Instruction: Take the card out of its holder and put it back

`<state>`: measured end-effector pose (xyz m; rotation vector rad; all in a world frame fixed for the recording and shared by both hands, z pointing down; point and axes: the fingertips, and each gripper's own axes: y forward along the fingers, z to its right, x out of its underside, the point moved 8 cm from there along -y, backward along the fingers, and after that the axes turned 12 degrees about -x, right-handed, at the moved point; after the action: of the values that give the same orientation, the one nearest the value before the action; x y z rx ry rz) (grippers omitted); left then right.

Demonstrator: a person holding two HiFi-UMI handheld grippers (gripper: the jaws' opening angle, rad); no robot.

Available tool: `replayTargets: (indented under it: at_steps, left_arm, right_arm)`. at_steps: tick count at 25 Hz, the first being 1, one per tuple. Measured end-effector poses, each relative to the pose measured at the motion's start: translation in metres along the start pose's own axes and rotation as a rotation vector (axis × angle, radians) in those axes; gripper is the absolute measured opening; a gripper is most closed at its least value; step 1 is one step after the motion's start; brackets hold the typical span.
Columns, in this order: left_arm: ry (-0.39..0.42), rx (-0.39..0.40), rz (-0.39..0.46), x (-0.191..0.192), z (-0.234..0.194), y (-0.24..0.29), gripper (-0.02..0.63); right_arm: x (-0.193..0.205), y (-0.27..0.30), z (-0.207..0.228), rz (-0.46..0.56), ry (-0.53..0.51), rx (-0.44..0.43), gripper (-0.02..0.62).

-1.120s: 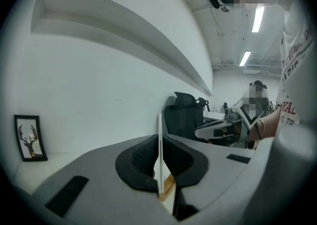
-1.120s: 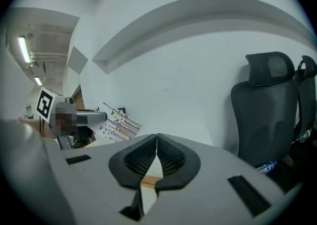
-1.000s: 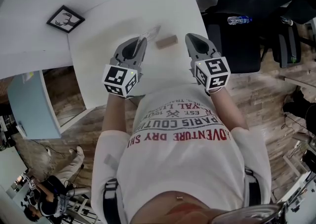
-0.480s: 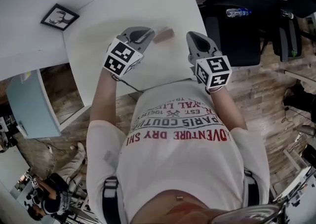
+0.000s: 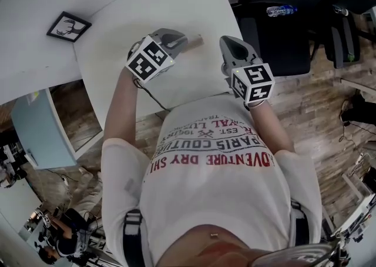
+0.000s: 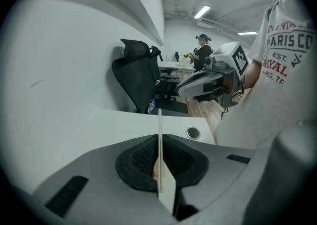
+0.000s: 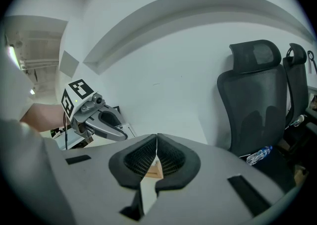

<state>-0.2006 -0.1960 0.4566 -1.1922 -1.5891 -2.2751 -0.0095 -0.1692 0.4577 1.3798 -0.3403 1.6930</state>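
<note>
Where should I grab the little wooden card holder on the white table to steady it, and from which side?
Probably take the wooden card holder by its right end, pinched across its short width, coming from the right with the right tongs. It lies flat, long side across the table, and the left tongs, shut on the card, crowd its left end.

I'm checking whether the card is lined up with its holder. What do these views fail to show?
- Print on the card: the left gripper view shows only its edge, and in the head view the left tongs cover it.
- Slot of the holder: tiny in the head view and partly under the left tongs. The gripper views show only a sliver of wood.
- Whether card and holder touch: no view shows it.
</note>
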Motion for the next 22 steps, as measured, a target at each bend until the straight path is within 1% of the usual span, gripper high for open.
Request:
replayTargets:
  at_steps: [4, 9, 16, 22]
  left_arm:
    - [0.029, 0.002, -0.020, -0.002, 0.000, 0.003, 0.037]
    - [0.037, 0.000, -0.036, -0.008, 0.004, 0.009, 0.037]
    - [0.036, 0.001, -0.057, -0.004, 0.002, 0.012, 0.037]
    - [0.056, 0.017, -0.116, -0.006, 0.003, 0.016, 0.037]
  right_arm:
    - [0.001, -0.003, 0.005, 0.005, 0.007, 0.007, 0.026]
    - [-0.001, -0.012, 0.009, 0.012, 0.013, 0.004, 0.026]
    - [0.001, -0.011, 0.009, 0.011, 0.019, 0.004, 0.026]
    - [0.002, -0.011, 0.014, 0.012, 0.032, 0.007, 0.026]
